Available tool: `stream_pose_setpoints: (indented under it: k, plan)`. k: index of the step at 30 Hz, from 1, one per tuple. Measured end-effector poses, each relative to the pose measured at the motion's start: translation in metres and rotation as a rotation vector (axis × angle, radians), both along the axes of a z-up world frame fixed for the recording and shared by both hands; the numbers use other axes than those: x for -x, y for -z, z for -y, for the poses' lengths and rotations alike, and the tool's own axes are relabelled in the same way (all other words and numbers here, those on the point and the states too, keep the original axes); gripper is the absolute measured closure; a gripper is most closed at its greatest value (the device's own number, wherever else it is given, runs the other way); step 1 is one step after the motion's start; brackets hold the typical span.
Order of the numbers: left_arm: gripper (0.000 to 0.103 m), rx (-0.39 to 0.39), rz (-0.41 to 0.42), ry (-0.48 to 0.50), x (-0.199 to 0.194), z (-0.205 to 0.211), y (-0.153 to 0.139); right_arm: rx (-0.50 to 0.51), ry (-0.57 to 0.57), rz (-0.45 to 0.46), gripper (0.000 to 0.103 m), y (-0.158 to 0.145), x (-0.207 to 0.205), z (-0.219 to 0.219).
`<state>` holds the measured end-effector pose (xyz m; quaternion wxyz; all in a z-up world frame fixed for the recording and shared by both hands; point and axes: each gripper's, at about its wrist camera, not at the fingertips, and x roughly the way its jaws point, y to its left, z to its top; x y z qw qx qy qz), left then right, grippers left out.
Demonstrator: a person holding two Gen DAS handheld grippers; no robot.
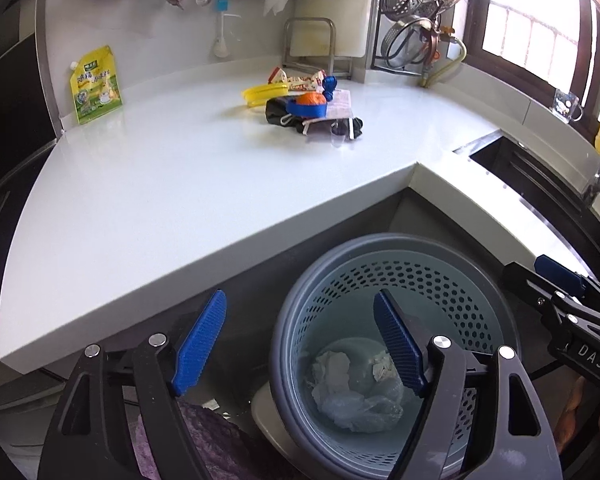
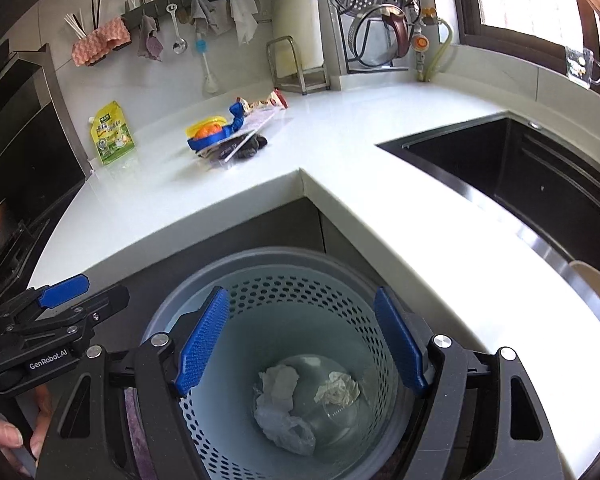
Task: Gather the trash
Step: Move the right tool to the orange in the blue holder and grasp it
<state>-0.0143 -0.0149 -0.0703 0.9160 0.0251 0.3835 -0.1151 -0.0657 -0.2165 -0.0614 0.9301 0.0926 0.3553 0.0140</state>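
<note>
The perforated trash bin (image 2: 300, 320) stands upright on the floor in the inner corner of the L-shaped counter (image 2: 380, 216), its long axis vertical and its mouth open upward. At its bottom lie crumpled paper (image 2: 278, 384), a second paper wad (image 2: 338, 390) and a clear plastic bag (image 2: 284, 424). Both tools hang above it with nothing between their pads: the left gripper (image 1: 300, 344) has its jaws spread beside the bin's rim, and the right gripper (image 2: 302, 340) is spread wide over the mouth. The rest of the trash is a loose pile (image 1: 304, 108) toward the counter's back edge: a yellow lid, a snack wrapper, blue ribbon, something orange, dark cloth and a flat clear sheet. My worry is that tangle: a pinch on the ribbon could drag its neighbours off the counter, and a light wrapper released beside the rim would miss.
</note>
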Motion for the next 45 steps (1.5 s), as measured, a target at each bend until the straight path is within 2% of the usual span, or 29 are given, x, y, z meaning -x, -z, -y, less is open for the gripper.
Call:
stream_pose_setpoints:
  k: [5, 11, 18, 24, 34, 43, 45]
  plan:
    - [0.026, 0.018, 0.055, -0.03, -0.021, -0.01, -0.019, 0.037, -0.034, 0.077, 0.031, -0.027, -0.033, -0.012]
    - [0.024, 0.008, 0.104, -0.091, -0.051, -0.026, -0.031, 0.065, -0.09, 0.107, 0.031, -0.043, -0.09, -0.034]
    - [0.019, 0.008, 0.112, -0.173, -0.08, -0.049, -0.029, 0.112, -0.159, 0.104, 0.031, -0.046, -0.154, -0.063]
    - [0.019, 0.014, 0.085, -0.193, -0.091, -0.061, -0.017, 0.156, -0.189, 0.093, 0.031, -0.044, -0.197, -0.081]
    - [0.019, 0.038, 0.045, -0.184, -0.101, -0.064, -0.003, 0.234, -0.205, 0.07, 0.031, -0.034, -0.229, -0.098]
    - [0.019, 0.041, 0.035, -0.181, -0.104, -0.064, -0.002, 0.273, -0.233, 0.037, 0.046, -0.026, -0.241, -0.112]
    - [0.019, 0.042, 0.034, -0.181, -0.104, -0.064, -0.002, 0.269, -0.239, 0.026, 0.053, -0.024, -0.243, -0.113]
